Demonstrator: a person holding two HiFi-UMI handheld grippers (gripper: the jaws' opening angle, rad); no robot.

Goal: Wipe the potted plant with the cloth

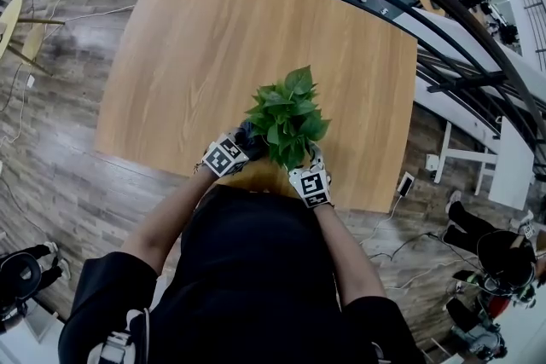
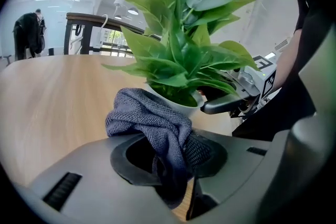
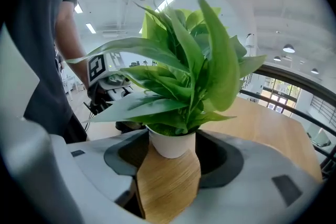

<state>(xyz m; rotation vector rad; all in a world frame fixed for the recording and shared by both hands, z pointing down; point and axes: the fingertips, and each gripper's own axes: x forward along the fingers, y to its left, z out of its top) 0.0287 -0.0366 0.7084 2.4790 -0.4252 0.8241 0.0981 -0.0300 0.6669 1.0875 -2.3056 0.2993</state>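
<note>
Left tongs (image 2: 176, 165) are clenched on a bunched grey cloth (image 2: 149, 115), held just beside the potted plant (image 3: 178, 107), which stands near the front edge of the table (image 1: 196, 55). Right tongs (image 3: 168, 170) are spread wide and grasp nothing, with the white pot (image 3: 171, 145) at their tips. Wiping looks about to begin: the next move calls for lifting the cloth onto a leaf and stroking lightly, perhaps with the pot steadied so it cannot tip.
</note>
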